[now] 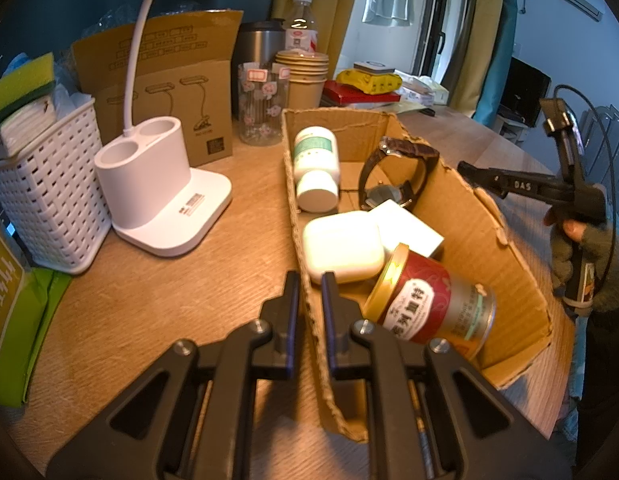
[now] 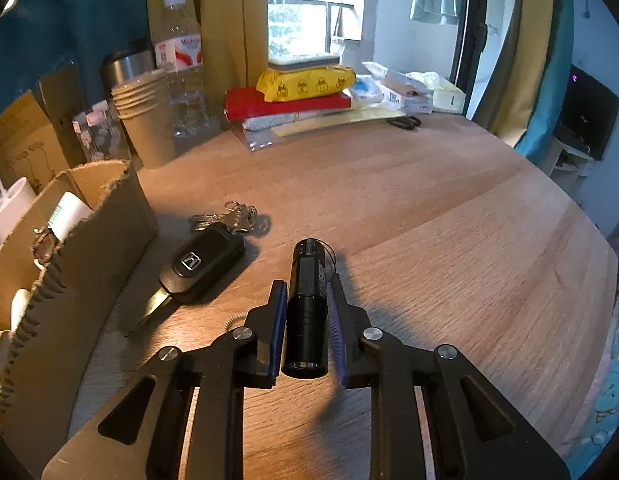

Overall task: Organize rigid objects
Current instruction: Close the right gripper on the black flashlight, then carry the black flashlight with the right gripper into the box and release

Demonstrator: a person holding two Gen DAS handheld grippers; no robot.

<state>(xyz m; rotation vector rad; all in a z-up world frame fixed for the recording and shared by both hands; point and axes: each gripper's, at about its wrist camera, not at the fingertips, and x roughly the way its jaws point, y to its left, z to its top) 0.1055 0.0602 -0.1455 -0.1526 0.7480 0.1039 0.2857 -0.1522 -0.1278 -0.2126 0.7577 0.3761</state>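
Now | box (image 1: 481, 216): bottle (image 1: 315, 168), watch (image 1: 393, 176), tin (image 1: 425, 304) | left tool (image 1: 309, 280) pinches wall | right tool (image 2: 307, 292) grips flashlight (image 2: 307, 304)

Left gripper (image 1: 309, 280) pinches the box (image 1: 493, 232) wall; tin (image 1: 425, 304) at four o'clock, lamp (image 1: 161, 184) at ten.

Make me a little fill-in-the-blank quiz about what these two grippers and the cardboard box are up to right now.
1. The right gripper is shut on a black ____.
2. The left gripper pinches the wall of the ____ box.
3. The red tea tin lies inside the box, on its ____.
4. The car key lies on the wooden table, ____ the box.

Missing words: flashlight; cardboard; side; outside
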